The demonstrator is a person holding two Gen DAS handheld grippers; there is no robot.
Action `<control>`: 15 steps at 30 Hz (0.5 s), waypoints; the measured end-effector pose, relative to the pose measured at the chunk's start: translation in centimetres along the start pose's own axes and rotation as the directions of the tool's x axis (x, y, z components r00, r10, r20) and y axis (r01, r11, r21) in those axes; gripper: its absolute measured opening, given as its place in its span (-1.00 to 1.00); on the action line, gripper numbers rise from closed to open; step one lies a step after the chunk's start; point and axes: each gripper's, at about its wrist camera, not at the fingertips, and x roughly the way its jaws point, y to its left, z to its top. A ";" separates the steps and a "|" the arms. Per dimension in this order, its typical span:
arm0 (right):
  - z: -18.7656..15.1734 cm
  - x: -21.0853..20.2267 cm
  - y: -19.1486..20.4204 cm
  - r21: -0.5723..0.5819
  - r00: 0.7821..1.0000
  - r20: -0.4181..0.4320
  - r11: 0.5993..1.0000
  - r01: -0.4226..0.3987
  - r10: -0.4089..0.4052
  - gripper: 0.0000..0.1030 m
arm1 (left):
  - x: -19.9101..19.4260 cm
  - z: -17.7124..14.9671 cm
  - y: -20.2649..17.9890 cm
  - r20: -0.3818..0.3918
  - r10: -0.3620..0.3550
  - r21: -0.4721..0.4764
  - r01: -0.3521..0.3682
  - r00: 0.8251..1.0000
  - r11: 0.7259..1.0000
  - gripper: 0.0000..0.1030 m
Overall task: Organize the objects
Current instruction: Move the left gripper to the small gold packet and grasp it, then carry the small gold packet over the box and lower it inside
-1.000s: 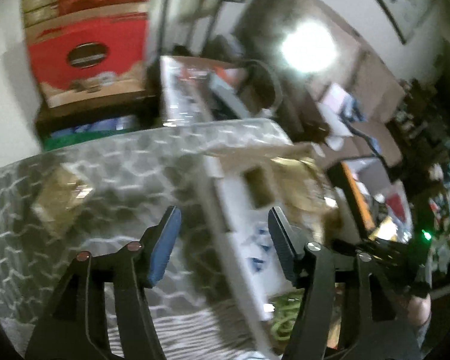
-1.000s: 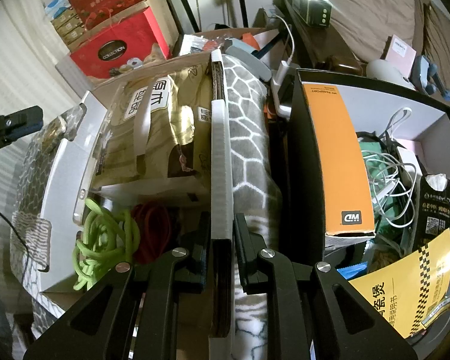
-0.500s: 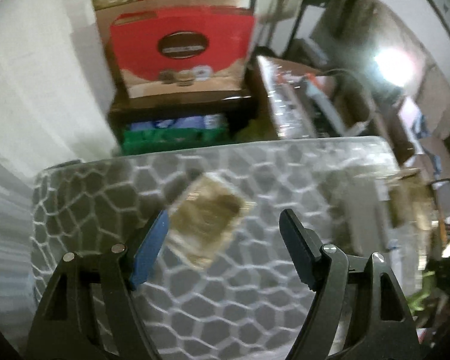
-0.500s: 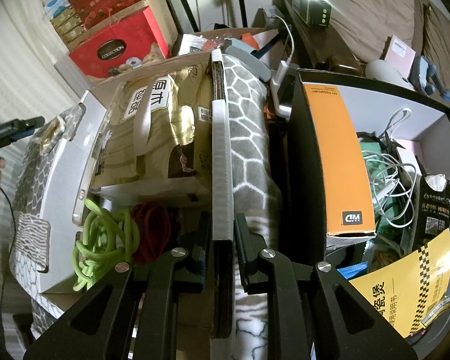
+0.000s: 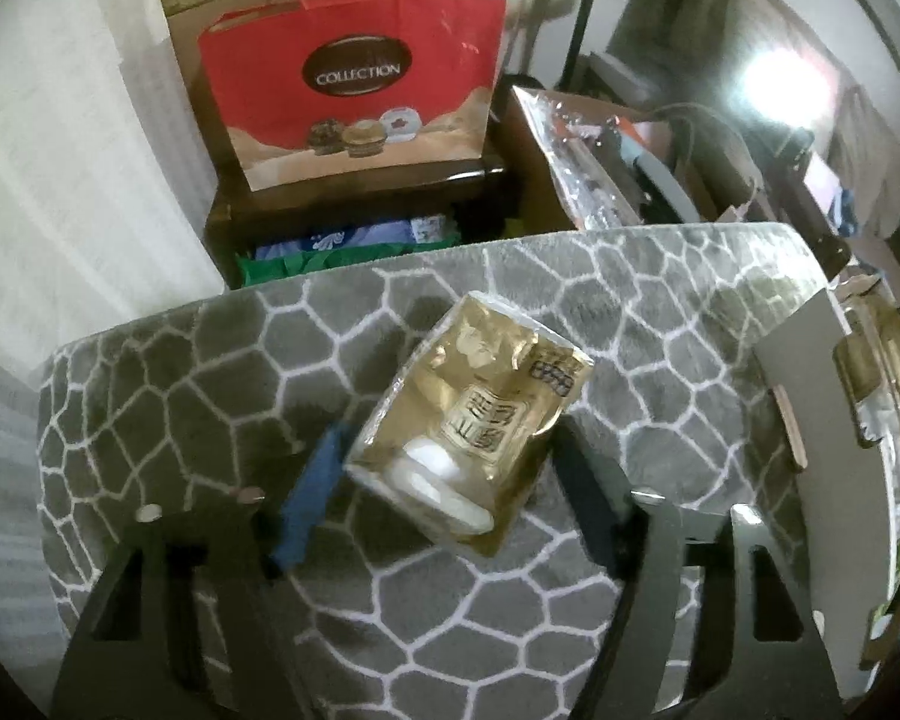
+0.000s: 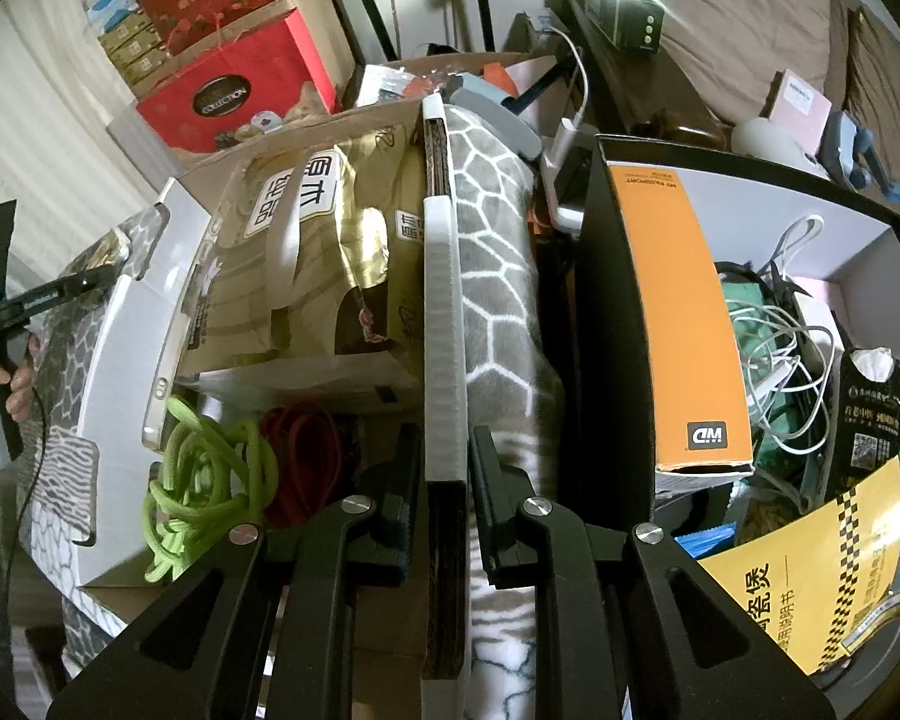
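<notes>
Gold, glossy tissue pack (image 5: 471,429) (crinkled film) lies between the released left tool (image 5: 444,480); right tool (image 6: 444,468) clenches the box wall (image 6: 444,324).

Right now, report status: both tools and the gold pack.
Left tool open, straddling gold tissue pack on grey blanket. Right tool shut on white box wall. Nothing blocking pack.

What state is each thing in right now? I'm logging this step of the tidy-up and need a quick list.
Left gripper: open, fingers either side of the tissue pack.
Tissue pack: lying tilted on the grey mat, not gripped.
Right gripper: shut on the box flap.
Box flap: upright, held.
Green rope: coiled in the box.
Orange box: closed, standing in the black bin.
</notes>
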 end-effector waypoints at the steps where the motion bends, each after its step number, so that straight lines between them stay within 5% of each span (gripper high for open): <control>1: 0.0 0.0 0.0 0.000 1.000 0.001 1.000 0.001 -0.001 -0.67 | -0.2 0.0 0.0 0.011 -0.002 -0.002 0.002 1.000 1.000 0.18; 9: 0.0 -0.2 -0.1 0.005 1.000 0.006 1.000 -0.001 0.001 -0.67 | -2.6 -0.1 -1.6 0.032 -0.048 -0.028 0.049 0.998 0.998 -0.05; 15: -0.1 -0.4 -0.2 0.012 1.000 0.010 1.000 -0.006 0.006 -0.67 | -6.8 -0.3 -6.2 0.066 -0.181 0.027 0.180 0.981 0.983 -0.05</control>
